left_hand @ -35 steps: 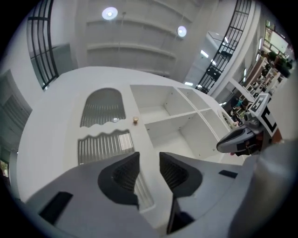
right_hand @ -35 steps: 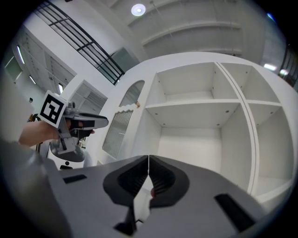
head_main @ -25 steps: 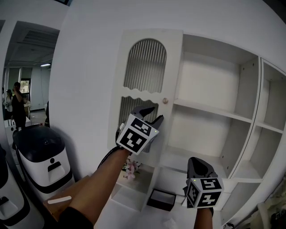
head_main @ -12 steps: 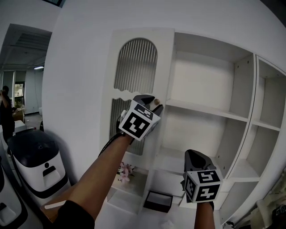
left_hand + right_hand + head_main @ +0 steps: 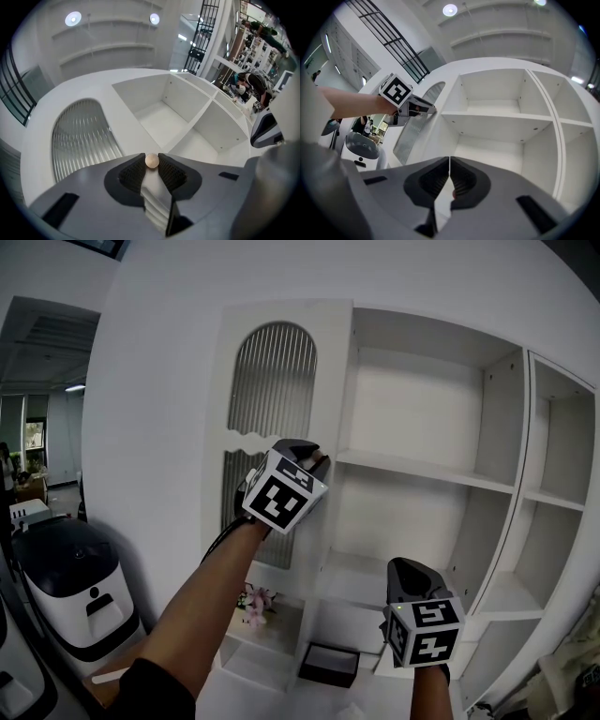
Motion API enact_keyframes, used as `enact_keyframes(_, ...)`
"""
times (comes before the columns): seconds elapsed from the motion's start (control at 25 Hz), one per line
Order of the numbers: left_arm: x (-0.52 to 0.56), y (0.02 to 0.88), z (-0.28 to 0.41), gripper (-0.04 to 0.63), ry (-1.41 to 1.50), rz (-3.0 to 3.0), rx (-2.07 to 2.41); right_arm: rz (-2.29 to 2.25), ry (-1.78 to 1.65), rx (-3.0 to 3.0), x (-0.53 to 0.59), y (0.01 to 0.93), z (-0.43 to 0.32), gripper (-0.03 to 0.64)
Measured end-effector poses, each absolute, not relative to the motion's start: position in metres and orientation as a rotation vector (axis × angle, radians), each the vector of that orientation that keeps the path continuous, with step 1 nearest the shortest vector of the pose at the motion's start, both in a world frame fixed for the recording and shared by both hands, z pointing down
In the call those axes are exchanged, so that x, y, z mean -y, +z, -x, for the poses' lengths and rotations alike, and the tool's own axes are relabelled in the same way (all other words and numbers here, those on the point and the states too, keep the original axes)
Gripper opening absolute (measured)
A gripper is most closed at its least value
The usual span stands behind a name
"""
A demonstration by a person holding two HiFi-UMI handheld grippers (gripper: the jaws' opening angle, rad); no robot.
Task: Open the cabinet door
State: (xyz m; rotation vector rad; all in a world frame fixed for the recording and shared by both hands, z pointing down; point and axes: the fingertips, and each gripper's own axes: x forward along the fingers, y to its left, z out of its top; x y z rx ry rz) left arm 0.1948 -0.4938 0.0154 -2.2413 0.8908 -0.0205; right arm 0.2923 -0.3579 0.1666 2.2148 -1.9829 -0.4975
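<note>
The white cabinet door [image 5: 272, 409] has an arched ribbed glass panel above a second ribbed panel. Its small round beige knob [image 5: 151, 161] sits on the door's right edge. My left gripper [image 5: 317, 462] reaches up to that edge. In the left gripper view its jaws have just been closing and the left gripper [image 5: 151, 162] holds the knob between both ribbed pads [image 5: 132, 171]. My right gripper [image 5: 409, 570] hangs lower, in front of the open shelves. In the right gripper view the right gripper [image 5: 449, 161] has its pads together on nothing.
Open white shelves [image 5: 422, 470] fill the cabinet to the right of the door. Below the door a shelf holds pink flowers [image 5: 249, 602], and a black tray [image 5: 328, 665] lies lower. A white and black machine [image 5: 70, 592] stands at the left by the wall.
My left gripper rose from below the knob up to it, and its jaws closed around it. The right gripper rose slightly.
</note>
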Motion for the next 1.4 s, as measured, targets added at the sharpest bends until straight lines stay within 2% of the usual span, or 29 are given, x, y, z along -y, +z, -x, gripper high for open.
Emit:
enact_keyframes(0.8,0.428,0.017,-0.125,0.080,-0.021,2.223,-0.927,-2.040,-0.490,2.094,0.313,0.186,-0.269,0.021)
enact_keyframes(1.4,0.382,0.017,-0.036,0.078,0.035,2.149,-0.610,-2.095,-0.503,2.101,0.321,0.186,-0.196,0.021)
